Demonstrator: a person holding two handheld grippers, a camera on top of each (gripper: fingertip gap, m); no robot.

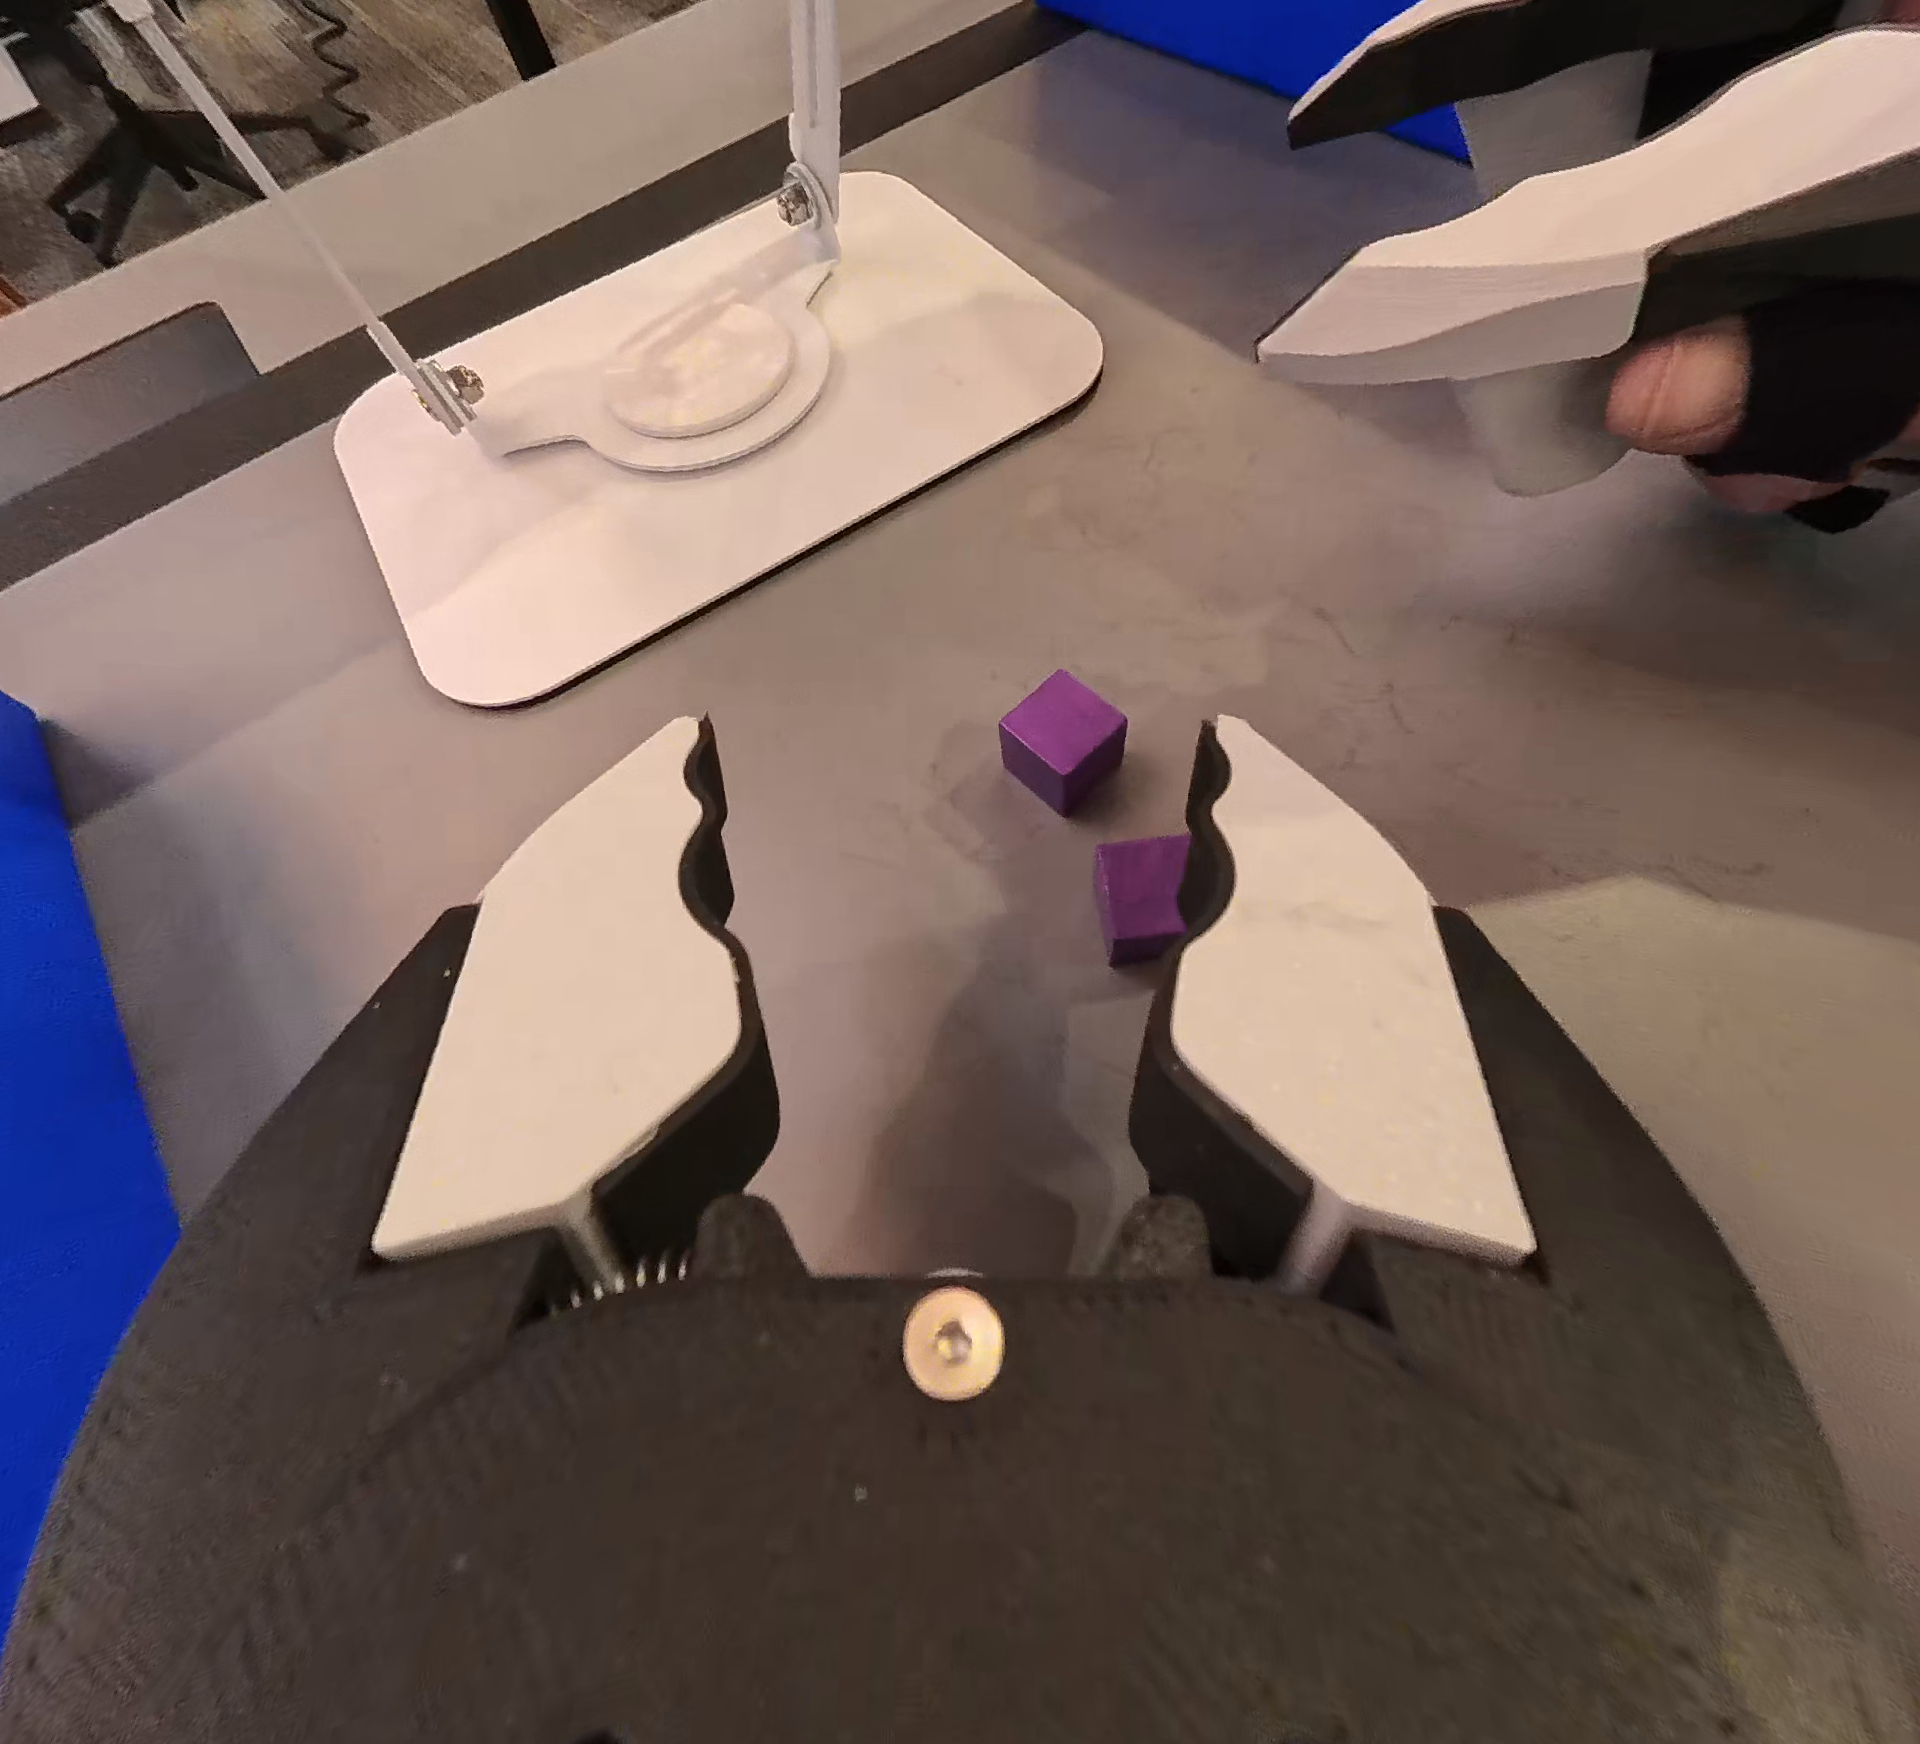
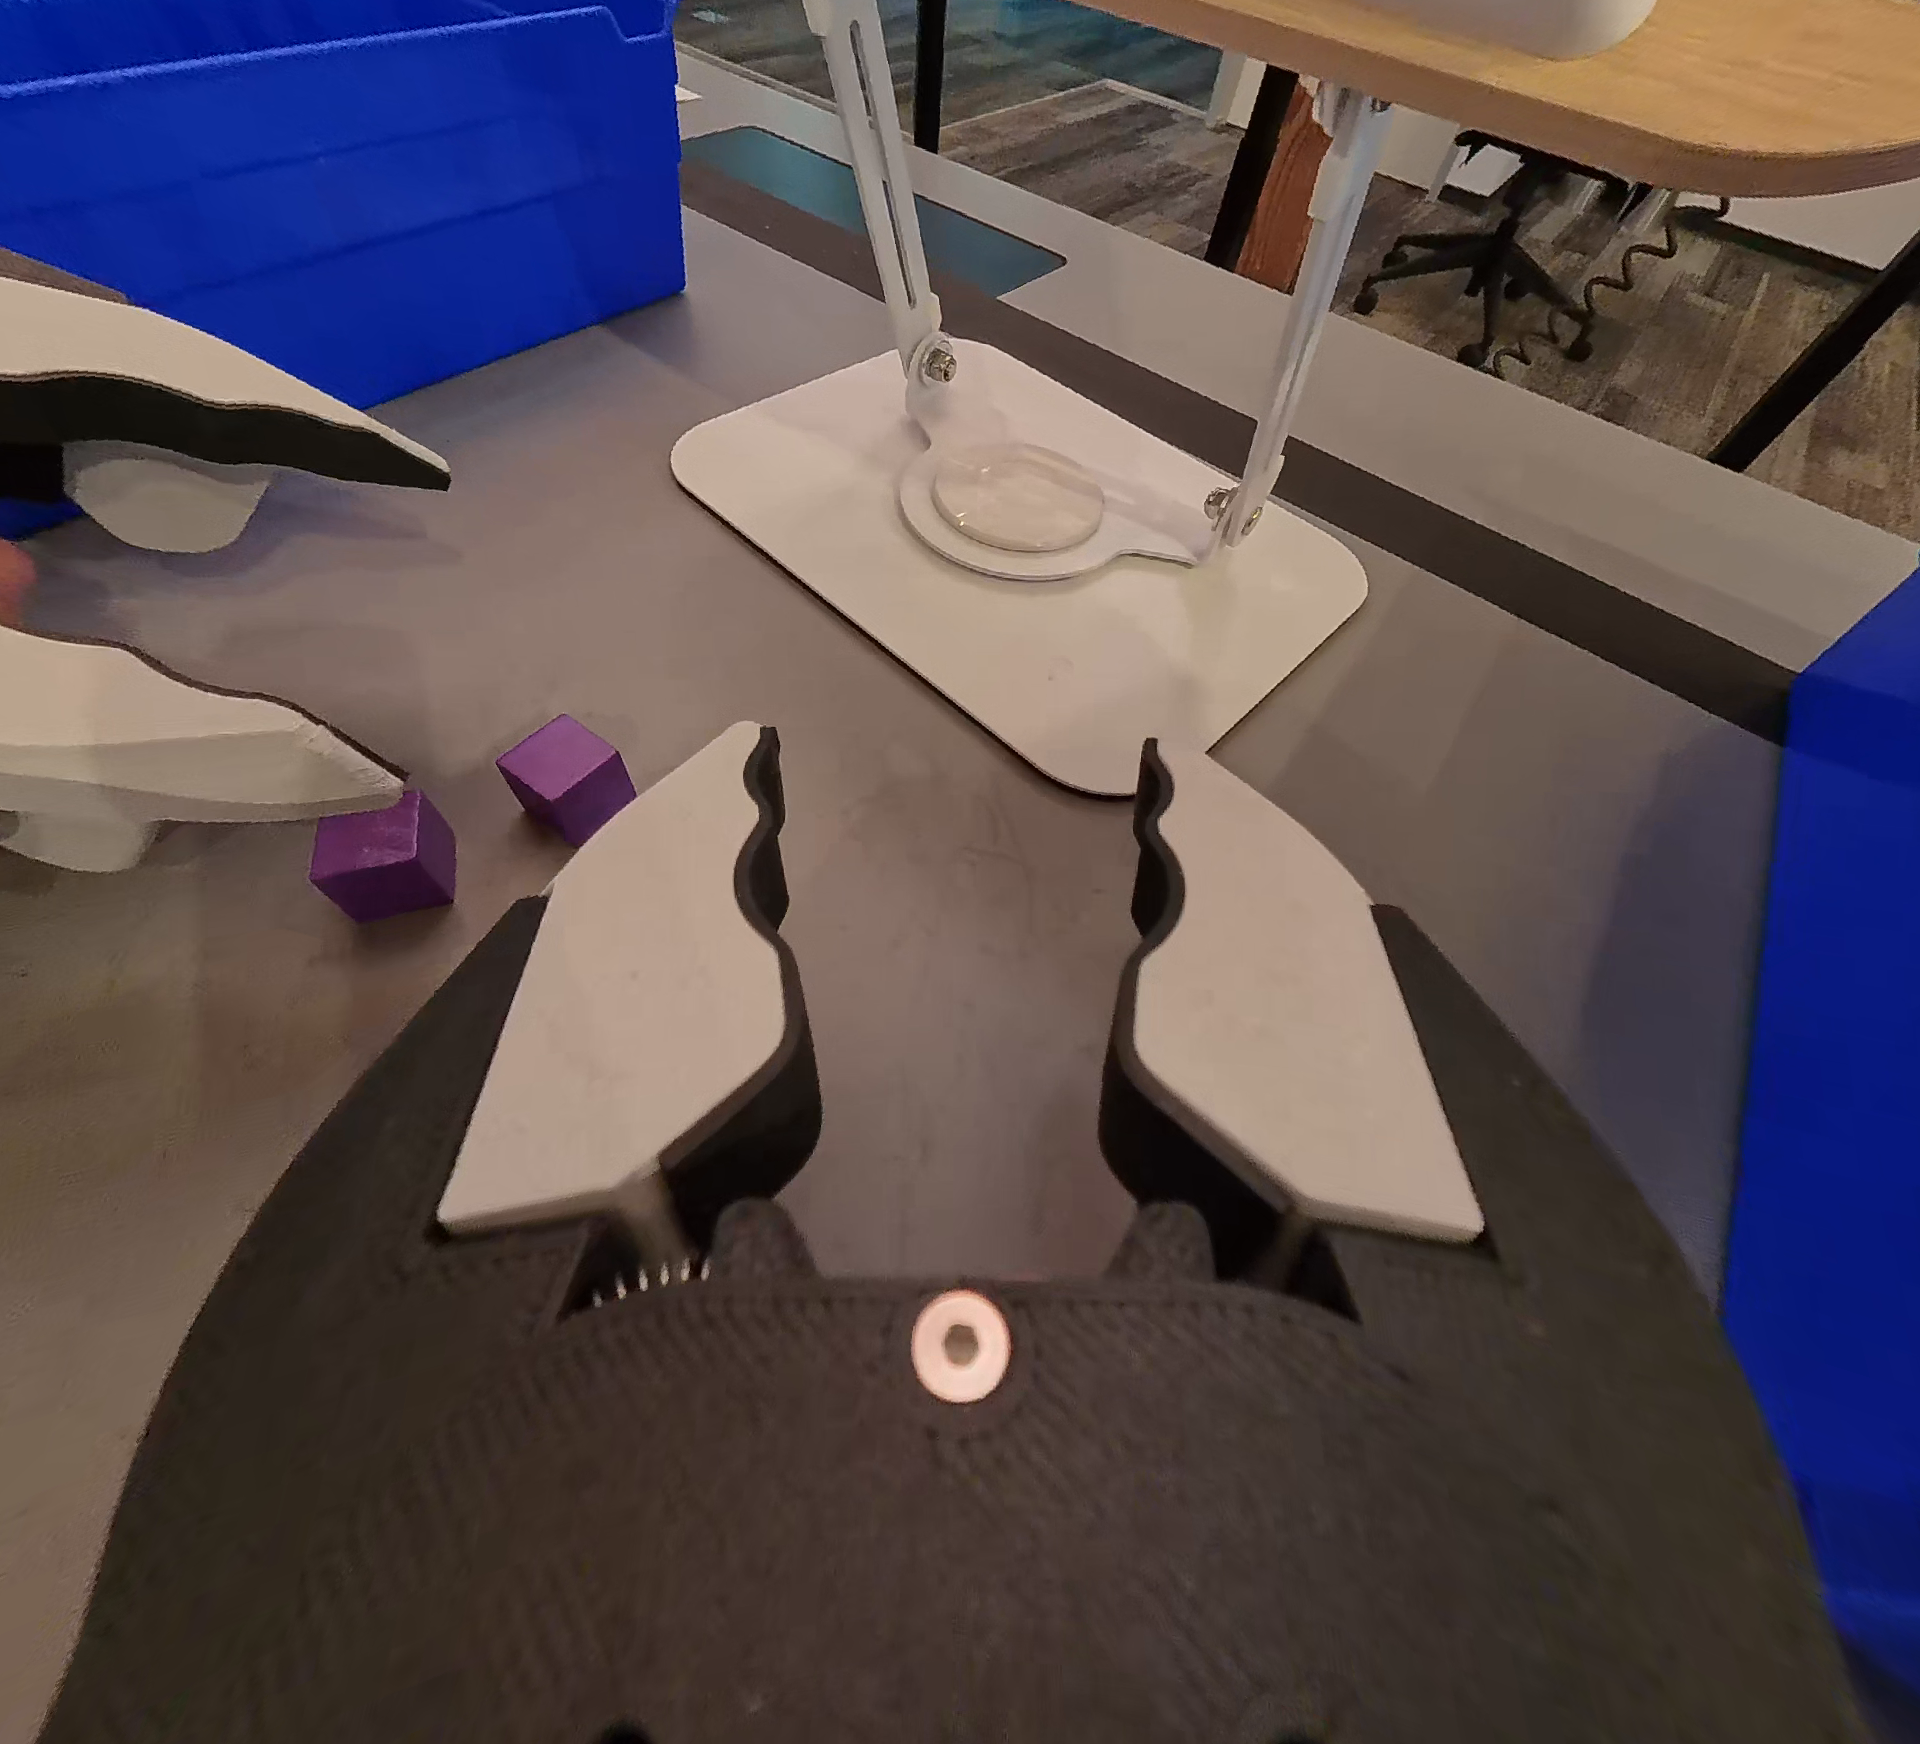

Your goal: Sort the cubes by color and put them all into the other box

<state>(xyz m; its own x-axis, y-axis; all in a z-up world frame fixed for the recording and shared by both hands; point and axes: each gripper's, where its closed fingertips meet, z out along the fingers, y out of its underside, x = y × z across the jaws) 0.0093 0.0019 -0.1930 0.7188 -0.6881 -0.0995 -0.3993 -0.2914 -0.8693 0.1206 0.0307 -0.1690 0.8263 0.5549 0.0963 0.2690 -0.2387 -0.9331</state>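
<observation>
1. The left gripper (image 1: 954, 733) hangs low over the grey table (image 1: 1351, 655) with its jaws spread apart and nothing clamped between them. The nearer purple cube (image 1: 1141, 899) lies on the table just inside the right-hand fingertip, partly hidden by it; whether they touch cannot be told. The farther purple cube (image 1: 1062, 738) sits just beyond, near the tips and apart from the first cube.
2. The right gripper (image 2: 954, 747) also stands with its jaws apart and empty. Both cubes lie off to its left, outside its fingers, the farther one partly behind its left finger.
3. In the left wrist view the right gripper (image 1: 1280, 234) hangs well beyond the cubes, held by a hand (image 1: 1766, 406) in a black fingerless glove.
4. No readable writing or brand mark shows on anything.
5. A blue box with dividers (image 2: 312, 125) stands on the table behind the left gripper; another blue box (image 2: 1839, 967) is at the right edge of that view.
6. A white stand (image 2: 1039, 634) with slanted legs rests on the table beyond the cubes. Past the table lie carpet, office chairs (image 2: 1496, 271) and a wooden desktop (image 2: 1558, 63).
</observation>
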